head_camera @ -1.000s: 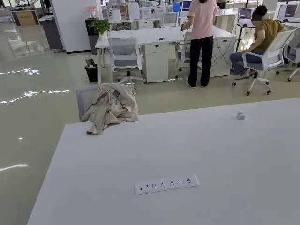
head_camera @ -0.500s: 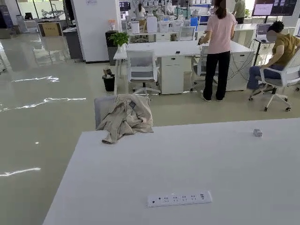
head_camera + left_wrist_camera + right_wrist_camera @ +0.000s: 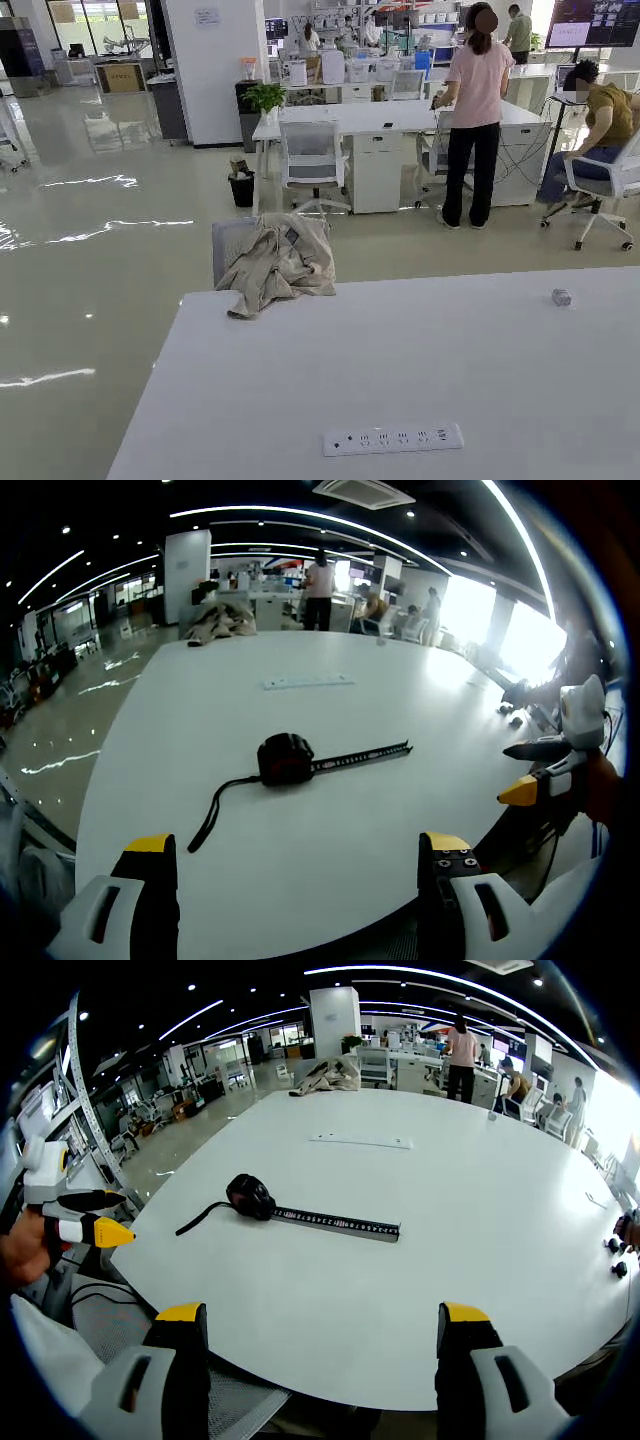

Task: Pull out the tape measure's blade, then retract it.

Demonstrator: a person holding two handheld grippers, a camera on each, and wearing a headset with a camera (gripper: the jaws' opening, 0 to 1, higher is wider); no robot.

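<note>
Tape measure (image 3: 300,760) sits on the white counter (image 3: 180,730), well in from the near edge. Its black case (image 3: 283,756) is toward the left and its blade (image 3: 362,757) lies part-way out to the right along the surface. A dark wrist strap (image 3: 215,810) trails from the case toward the near edge. A white power strip (image 3: 307,682) lies further back, well apart from the tape.

The left hand-held gripper (image 3: 297,845) hangs short of the counter edge, its yellow-tipped jaws spread wide with nothing between them. The right hand-held gripper (image 3: 322,1312) is likewise wide apart and empty off the near edge. Neither touches the tape.

As some blade length already shows, the step in hand looks like the approach for the pull. The case lies nearer the left side, so the left hand-held gripper should probably take it, closing across its two broad sides and clear of the strap so the loop is not pinched. The right one suits the blade's free end. That strip is thin and rests on the surface, so catching the end hook, or tipping the end up first, should work better than pinching it flat.

The pull should run straight along the blade's line and low, so the strip does not kink or drag the case sideways. Whether a lock holds the blade cannot be told. For the return, it is safer to feed it in under control than to let it snap home
</note>
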